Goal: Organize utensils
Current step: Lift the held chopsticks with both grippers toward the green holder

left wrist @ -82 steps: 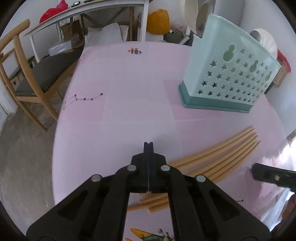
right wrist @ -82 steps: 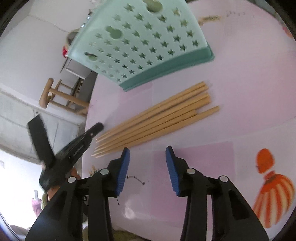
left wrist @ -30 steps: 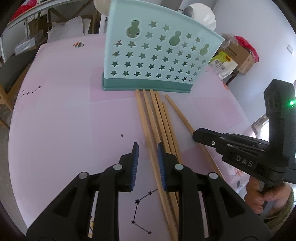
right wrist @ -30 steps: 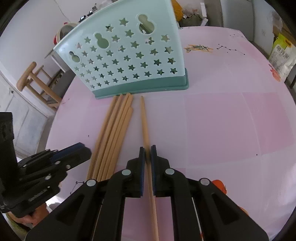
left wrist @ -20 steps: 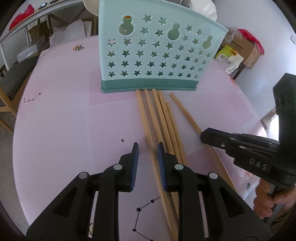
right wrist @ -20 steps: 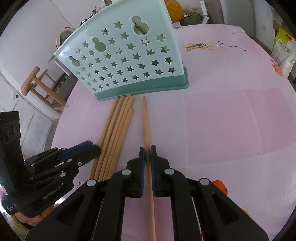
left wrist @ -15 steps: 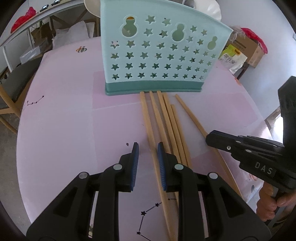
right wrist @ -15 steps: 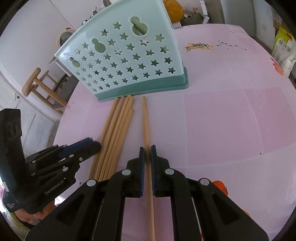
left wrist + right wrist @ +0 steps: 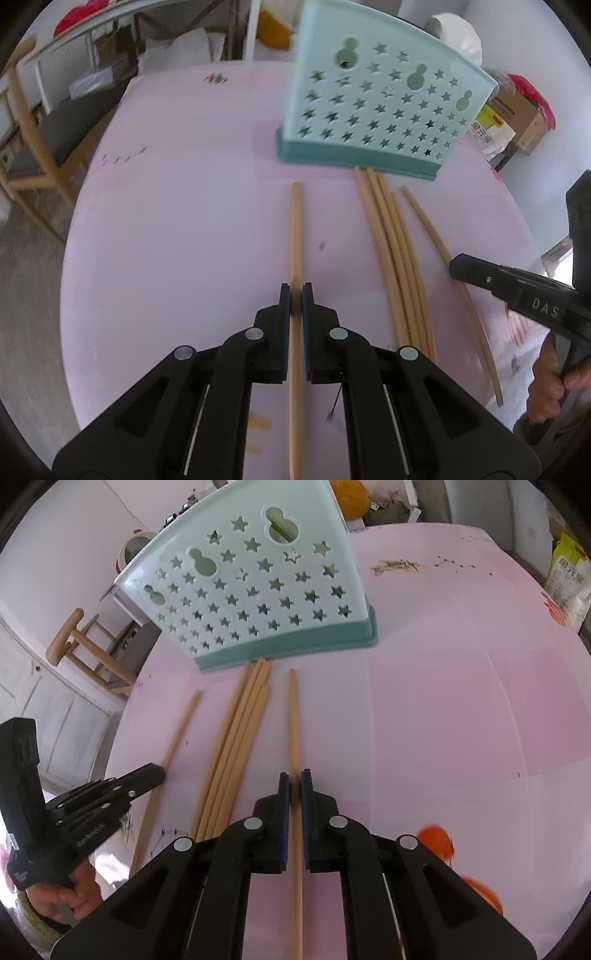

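Pink and round, the tabletop (image 9: 177, 221) carries everything in play. Left gripper (image 9: 296, 291) has its jaws clamped on one wooden chopstick (image 9: 296, 236), which points ahead toward the holder; the right gripper (image 9: 294, 775) likewise has its jaws closed around a second chopstick (image 9: 293, 716). Between the two held sticks lie four loose chopsticks (image 9: 236, 738) in a tight bundle, their far ends just beside the base of the mint-green star-punched utensil holder (image 9: 258, 590). That makes six chopsticks and one holder. Each stick looks pinched well back from its far tip, so I judge the sensible way on is to lift cleanly, swing each upright, and lower it into the holder's open top without nudging the bundle.
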The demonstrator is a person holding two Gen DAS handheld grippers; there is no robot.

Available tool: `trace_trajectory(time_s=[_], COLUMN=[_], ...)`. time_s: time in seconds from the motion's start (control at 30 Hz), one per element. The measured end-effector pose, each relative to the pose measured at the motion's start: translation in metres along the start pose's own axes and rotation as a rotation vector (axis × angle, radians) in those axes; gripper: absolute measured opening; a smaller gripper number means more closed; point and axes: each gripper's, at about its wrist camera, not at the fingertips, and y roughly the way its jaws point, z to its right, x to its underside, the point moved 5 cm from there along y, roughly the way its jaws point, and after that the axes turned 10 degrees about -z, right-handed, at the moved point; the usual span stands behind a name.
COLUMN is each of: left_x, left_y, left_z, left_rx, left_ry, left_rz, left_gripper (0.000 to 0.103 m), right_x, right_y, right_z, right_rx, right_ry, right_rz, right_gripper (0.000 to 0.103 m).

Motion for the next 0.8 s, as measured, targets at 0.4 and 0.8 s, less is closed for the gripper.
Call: trace_trajectory(time_s=[0.4, 0.8], left_x=[-0.007, -0.042], left_y=[0.001, 0.017], left_z=[-0.009, 0.000], left_rx=[0.079, 0.028], left_ry=[0.006, 0.074], left_rz=[-0.040, -0.038], left_gripper=[0.007, 0.007], right_x=[-0.004, -0.029], right_y=[0.006, 0.020], right_z=[-0.017, -0.042], right_rx=[-0.002, 0.083], right_ry=[-0.048, -0.133], right_rz=[-0.057, -0.049], right_gripper=[0.014, 0.015])
